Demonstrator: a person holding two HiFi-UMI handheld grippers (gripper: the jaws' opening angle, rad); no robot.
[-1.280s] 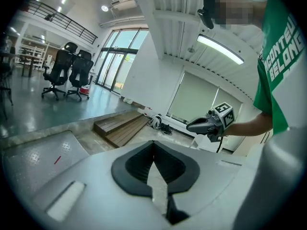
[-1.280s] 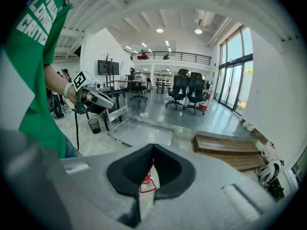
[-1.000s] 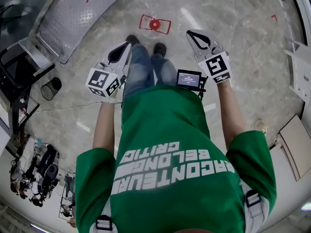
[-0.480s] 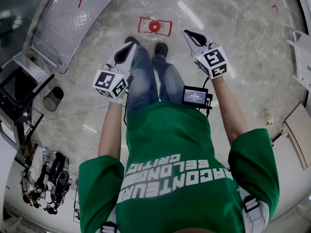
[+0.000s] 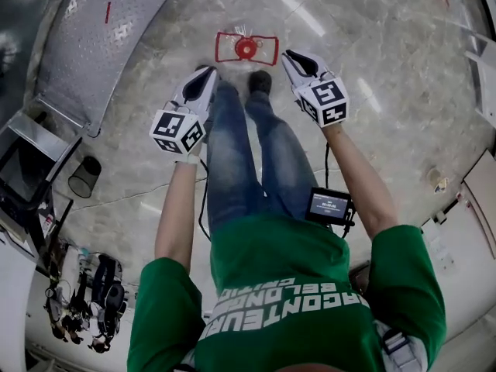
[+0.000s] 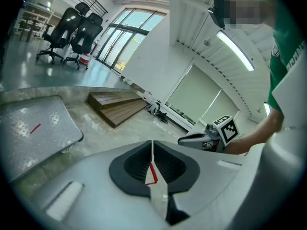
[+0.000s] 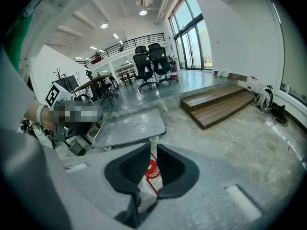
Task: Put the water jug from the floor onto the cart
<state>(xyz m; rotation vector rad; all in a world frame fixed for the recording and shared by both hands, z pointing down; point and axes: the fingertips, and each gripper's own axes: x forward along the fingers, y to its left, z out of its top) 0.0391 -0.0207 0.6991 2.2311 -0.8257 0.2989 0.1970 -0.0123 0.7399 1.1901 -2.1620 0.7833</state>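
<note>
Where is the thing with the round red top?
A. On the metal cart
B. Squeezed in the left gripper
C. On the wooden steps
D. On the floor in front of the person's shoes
D: the red-topped jug sits on the marble floor just past the person's shoes, while the metal cart off to the side carries no jug.

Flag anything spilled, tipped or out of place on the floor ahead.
Nothing stands out. The red-capped water jug seems upright inside the red floor square, no spill shows around it, and the cart sits level nearby.
</note>
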